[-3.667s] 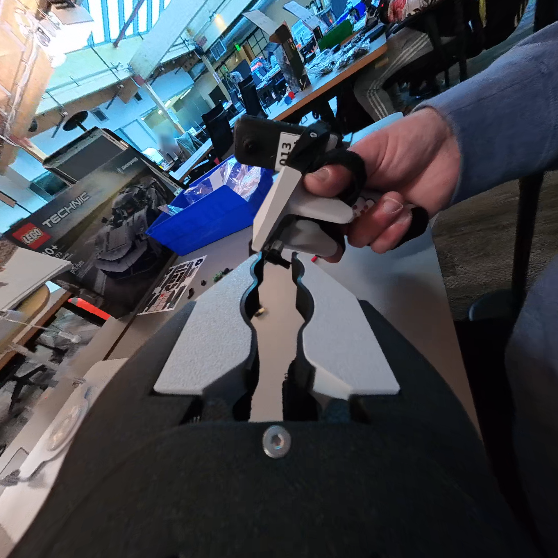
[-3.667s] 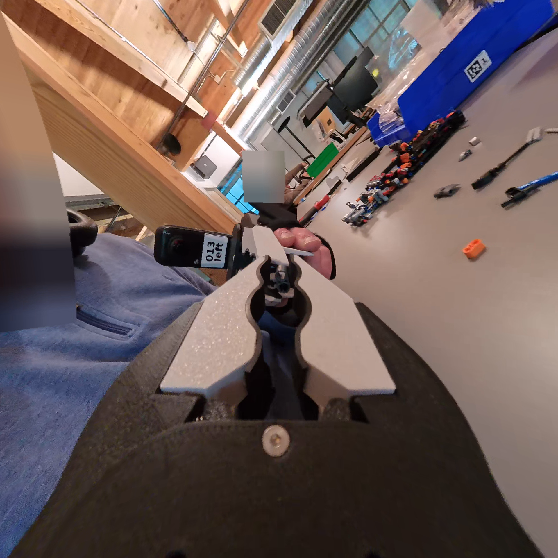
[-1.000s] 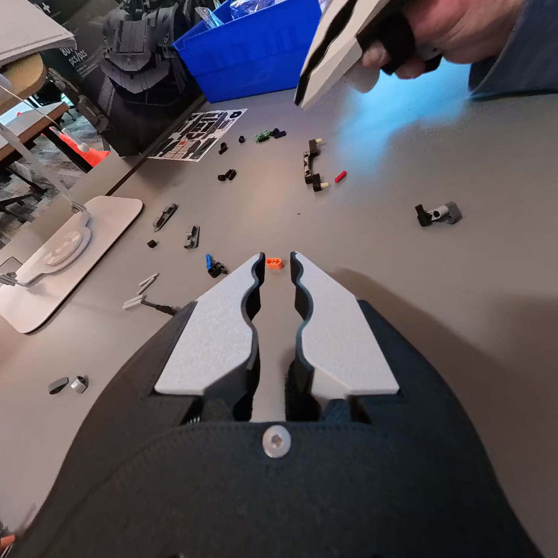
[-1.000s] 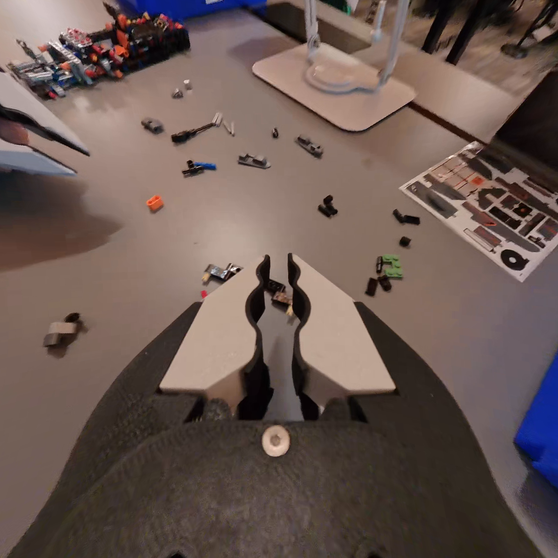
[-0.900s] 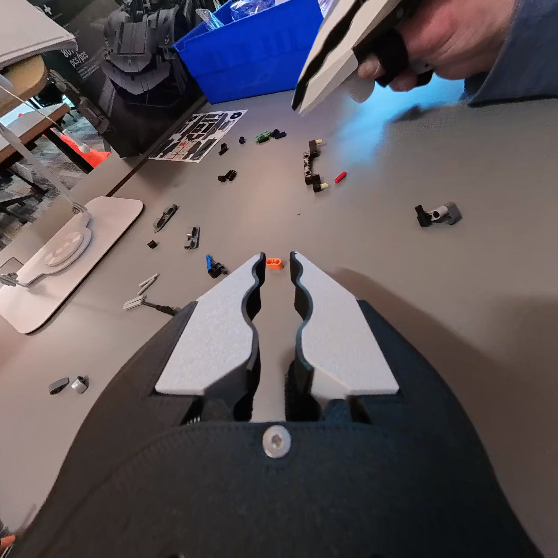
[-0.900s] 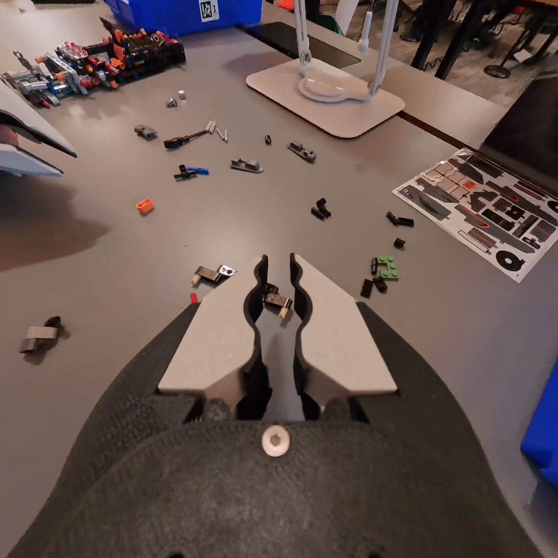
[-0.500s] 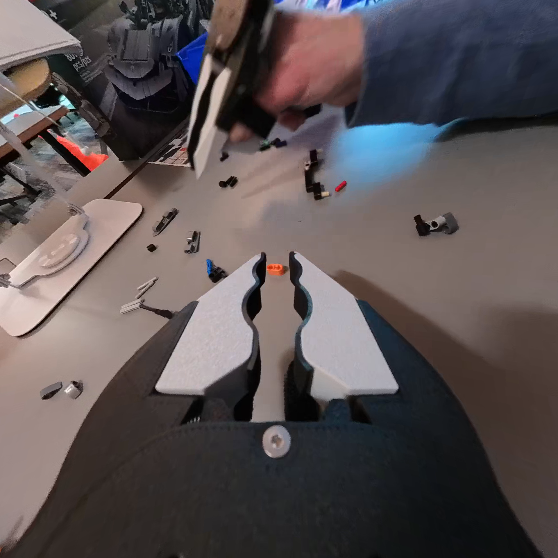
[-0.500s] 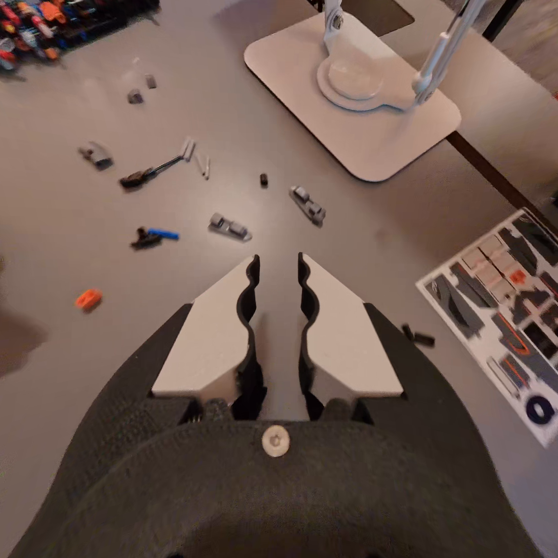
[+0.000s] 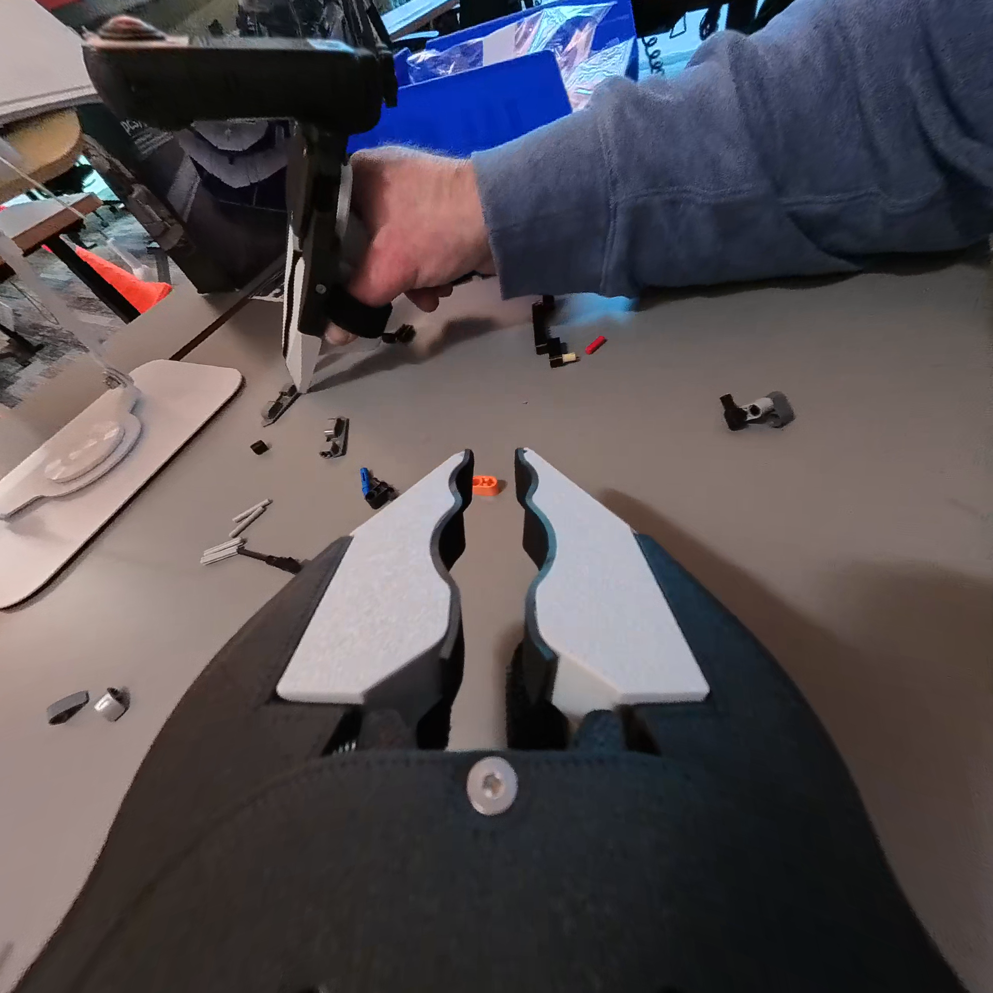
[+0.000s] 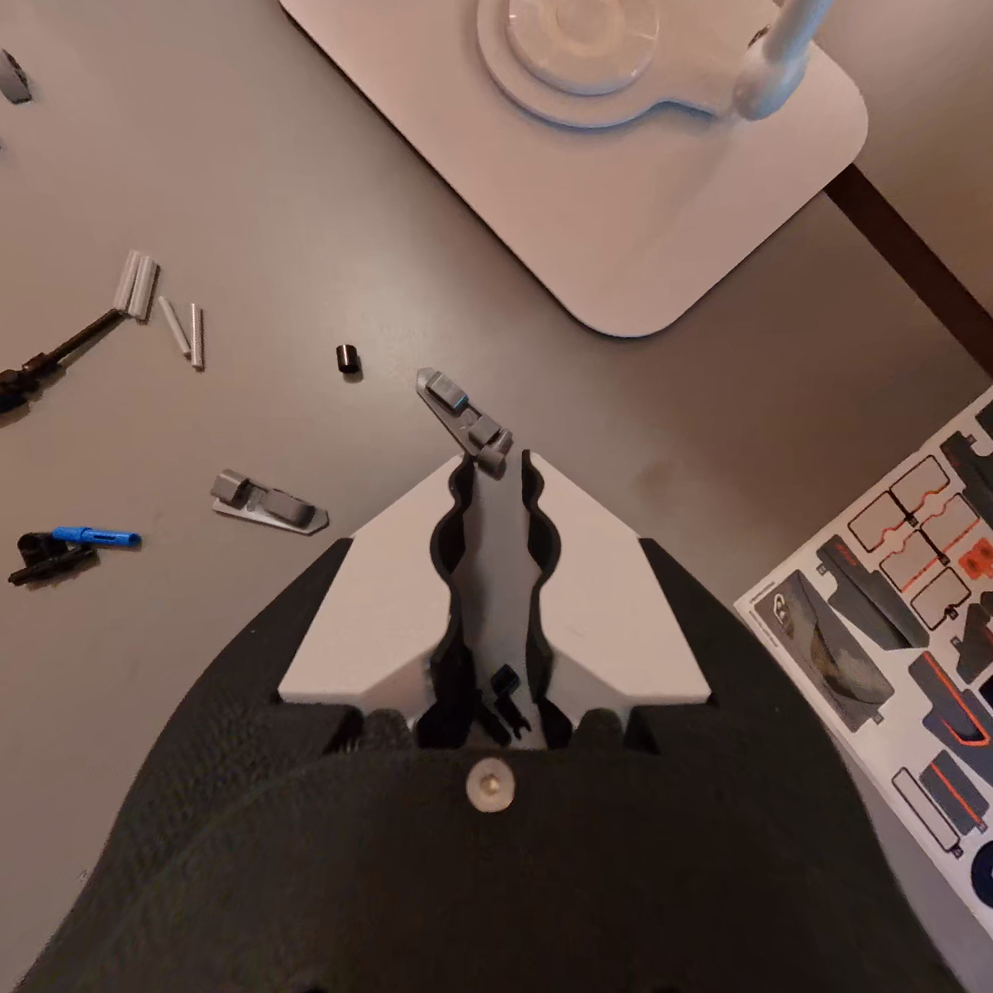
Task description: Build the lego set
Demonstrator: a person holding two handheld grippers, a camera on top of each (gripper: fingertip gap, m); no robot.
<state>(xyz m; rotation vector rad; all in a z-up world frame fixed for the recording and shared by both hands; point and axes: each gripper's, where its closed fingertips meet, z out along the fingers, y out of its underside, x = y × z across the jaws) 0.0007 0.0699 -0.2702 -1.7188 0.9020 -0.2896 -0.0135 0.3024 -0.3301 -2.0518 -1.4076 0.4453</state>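
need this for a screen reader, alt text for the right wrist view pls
The open right gripper points down at a grey lego piece lying on the grey table, its near end between the fingertips. Other small pieces lie to the left, a white stand base beyond, a sticker sheet right.

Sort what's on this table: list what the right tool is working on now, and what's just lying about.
In hand:
- right tool, open, tips down at
- the grey wedge piece

Lying about:
- second grey wedge piece
- orange brick ahead of the open left tool
- blue pin
- grey axles
- sticker sheet
- white stand base
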